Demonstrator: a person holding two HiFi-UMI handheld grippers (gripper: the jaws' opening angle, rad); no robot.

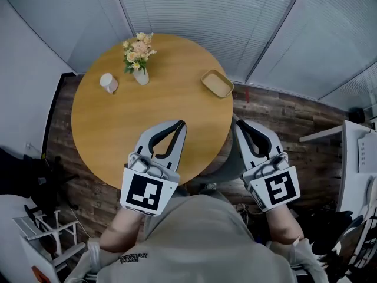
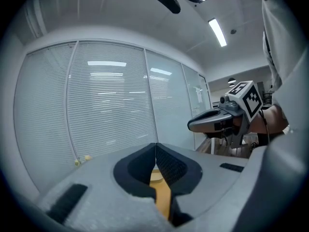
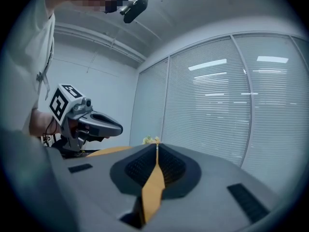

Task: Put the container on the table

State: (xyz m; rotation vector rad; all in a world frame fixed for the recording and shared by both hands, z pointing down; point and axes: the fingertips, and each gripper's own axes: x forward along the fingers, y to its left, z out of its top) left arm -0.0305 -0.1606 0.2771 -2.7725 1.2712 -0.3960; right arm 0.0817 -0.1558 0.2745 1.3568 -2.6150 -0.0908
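Both sets of jaws are pressed together with nothing between them. left gripper (image 1: 181, 124) is over the near table edge, right gripper (image 1: 238, 122) just off the rim. Tan container (image 1: 217, 83), possibly a shallow tray, sits on the round wooden table (image 1: 118, 128) by its far-right edge. flower vase (image 1: 140, 74) and white cup (image 1: 108, 82) are far-left.

Round wooden table (image 1: 118, 128), standing on plank floor (image 1: 277, 114). On top: vase of flowers (image 1: 140, 74) near the far edge; white cup (image 1: 108, 82) just left of the vase; shallow tan container (image 1: 217, 83) well right of the vase, by the rim.
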